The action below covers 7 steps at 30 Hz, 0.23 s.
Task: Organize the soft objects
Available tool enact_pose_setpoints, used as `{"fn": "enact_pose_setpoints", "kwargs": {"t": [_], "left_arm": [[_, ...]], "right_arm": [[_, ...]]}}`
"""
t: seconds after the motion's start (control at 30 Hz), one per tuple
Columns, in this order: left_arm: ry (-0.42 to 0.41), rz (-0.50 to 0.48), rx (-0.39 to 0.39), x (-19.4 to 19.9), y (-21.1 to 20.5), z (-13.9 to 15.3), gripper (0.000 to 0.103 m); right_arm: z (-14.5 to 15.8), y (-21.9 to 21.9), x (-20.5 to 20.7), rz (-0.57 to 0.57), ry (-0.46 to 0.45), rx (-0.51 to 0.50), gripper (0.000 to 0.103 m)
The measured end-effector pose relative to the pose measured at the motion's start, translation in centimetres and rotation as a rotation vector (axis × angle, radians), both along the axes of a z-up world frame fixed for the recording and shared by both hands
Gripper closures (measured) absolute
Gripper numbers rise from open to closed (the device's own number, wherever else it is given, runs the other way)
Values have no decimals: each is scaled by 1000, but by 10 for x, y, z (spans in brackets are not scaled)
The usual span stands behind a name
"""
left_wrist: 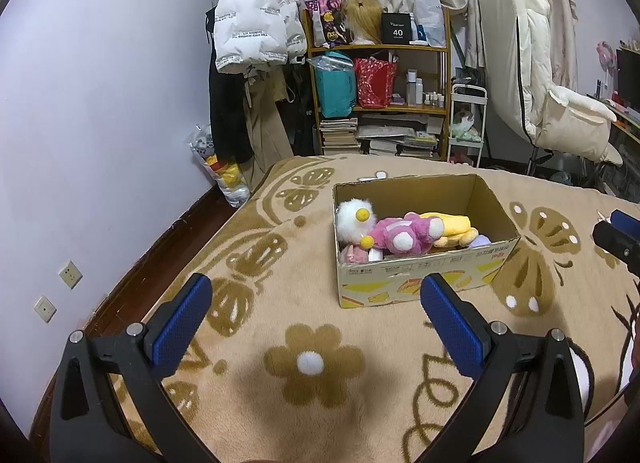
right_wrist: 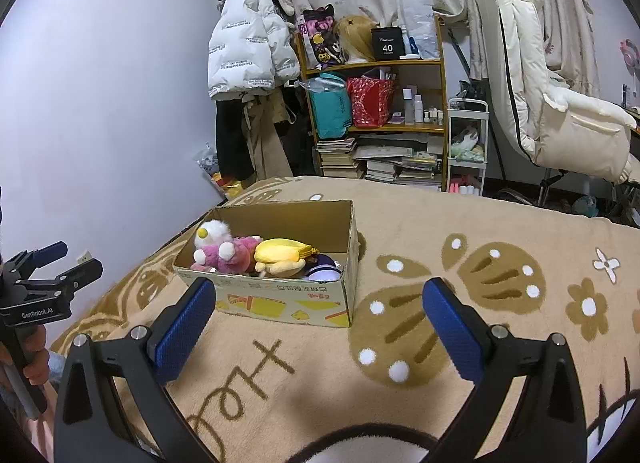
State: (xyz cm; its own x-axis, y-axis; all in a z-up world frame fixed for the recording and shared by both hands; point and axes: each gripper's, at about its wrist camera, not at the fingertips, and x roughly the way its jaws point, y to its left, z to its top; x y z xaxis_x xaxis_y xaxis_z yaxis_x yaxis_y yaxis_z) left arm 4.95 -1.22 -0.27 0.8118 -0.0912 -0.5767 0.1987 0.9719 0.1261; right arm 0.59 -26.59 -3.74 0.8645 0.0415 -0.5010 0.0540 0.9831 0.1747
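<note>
The room is a bedroom with a pale wall, a wooden shelf [left_wrist: 380, 83] full of bags and books, a white puffer jacket [left_wrist: 256, 19] hanging beside it, and a padded white chair [left_wrist: 552, 95] near the curtain. In front lies a bed covered with a beige blanket [left_wrist: 312, 367] printed with brown butterflies and flowers.

On this blanket stands an open cardboard box [left_wrist: 420, 275]. Inside it lie the plush toys: a white one with yellow parts [left_wrist: 354, 219] at the left end, a pink one [left_wrist: 396, 235] touching it, and a yellow one [left_wrist: 452, 225] just beside the pink. More soft things lie under them, but they cannot be told apart. No toy lies loose on the visible blanket.

The left gripper [left_wrist: 316, 307] hovers over the blanket in front of the box, with its jaws spread wide and nothing between them. The right gripper [right_wrist: 318, 309] is also near the box, with its jaws wide apart and empty.

The collecting seems nearly complete or complete. The risk now is mainly from the box: it is light and sits on a soft, uneven blanket, so a push from a gripper against its wall could slide or tip it. The toys are piled close to the rim on the left, so a careless touch could roll the white one out.
</note>
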Motion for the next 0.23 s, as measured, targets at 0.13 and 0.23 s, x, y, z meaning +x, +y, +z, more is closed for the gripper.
{"fn": "enact_pose_setpoints", "kwargs": {"t": [0.13, 0.23], "left_arm": [[-3, 4, 3, 0, -1, 0, 0], [-1, 2, -1, 0, 0, -1, 0]], "right_arm": [[0, -1, 0, 2, 1, -2, 0], [1, -1, 0, 2, 1, -1, 0]]}}
